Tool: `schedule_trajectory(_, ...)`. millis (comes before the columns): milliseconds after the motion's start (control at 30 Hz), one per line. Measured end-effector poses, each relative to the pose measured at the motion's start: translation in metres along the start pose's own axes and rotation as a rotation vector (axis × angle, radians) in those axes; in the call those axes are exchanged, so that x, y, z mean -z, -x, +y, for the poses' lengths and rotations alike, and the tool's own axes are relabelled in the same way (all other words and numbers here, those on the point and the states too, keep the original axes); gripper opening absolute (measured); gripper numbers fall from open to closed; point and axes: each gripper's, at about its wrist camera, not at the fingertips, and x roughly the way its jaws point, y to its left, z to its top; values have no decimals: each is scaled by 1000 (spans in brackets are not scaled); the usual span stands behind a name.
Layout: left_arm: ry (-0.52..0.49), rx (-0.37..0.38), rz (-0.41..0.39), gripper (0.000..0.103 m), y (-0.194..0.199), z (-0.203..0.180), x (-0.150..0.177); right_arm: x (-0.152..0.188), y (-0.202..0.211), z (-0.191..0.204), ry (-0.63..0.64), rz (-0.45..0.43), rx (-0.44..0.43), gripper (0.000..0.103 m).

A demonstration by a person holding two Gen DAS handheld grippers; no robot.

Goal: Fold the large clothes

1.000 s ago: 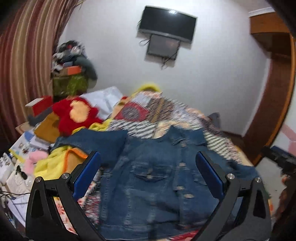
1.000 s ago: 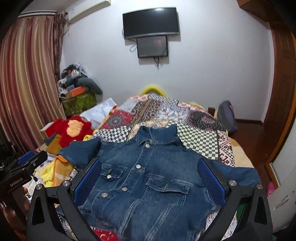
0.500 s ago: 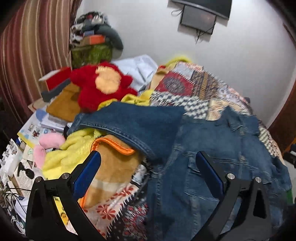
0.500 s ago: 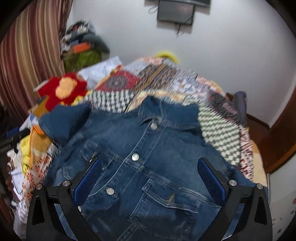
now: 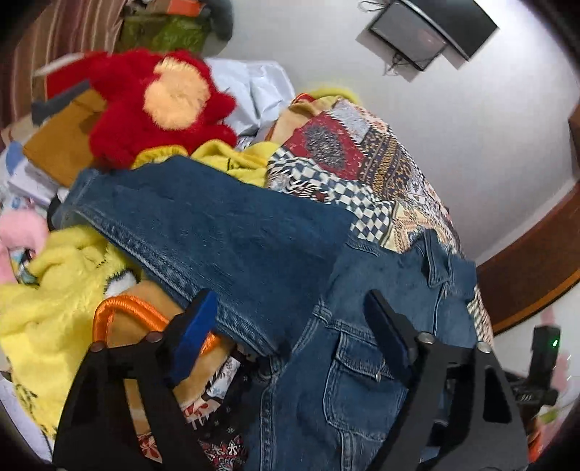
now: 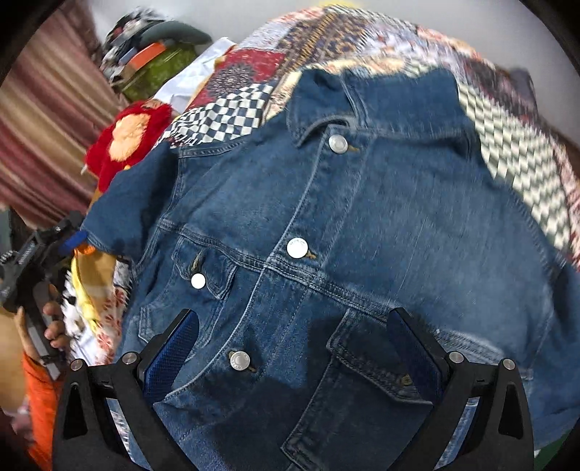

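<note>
A blue denim jacket lies buttoned, front up, on a patchwork bedspread. Its left sleeve stretches out over a heap of yellow and orange blankets. My left gripper hangs low over the sleeve where it joins the body. Its jaws are closing with the sleeve's seamed edge between them, and a wide gap remains. The right wrist view shows the left gripper at the far left, held by a hand. My right gripper is open just above the jacket's lower front, between the button placket and a chest pocket.
A red plush toy, a yellow fleece blanket and an orange-trimmed blanket crowd the bed's left side. A striped curtain and a green bag with stacked things stand behind. A screen hangs on the white wall.
Both grippers have dropped toward the jacket and tipped downward. The left one has swung over to the left sleeve and its jaws have narrowed. The right one stays open.
</note>
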Motion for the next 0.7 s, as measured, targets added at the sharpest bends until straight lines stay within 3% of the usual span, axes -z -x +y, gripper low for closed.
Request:
schedule_trajectory(100, 90, 32, 20, 69, -3, 17, -3, 0, -1, -5, -31, 8, -34, 103)
schedule_trajectory(267, 146, 73, 19, 68, 5, 28, 3, 0, 3, -1, -10, -9, -44, 103)
schedule_trajectory(700, 145, 1, 50, 68, 6, 29, 9, 8, -6, 10, 76, 3, -2, 103)
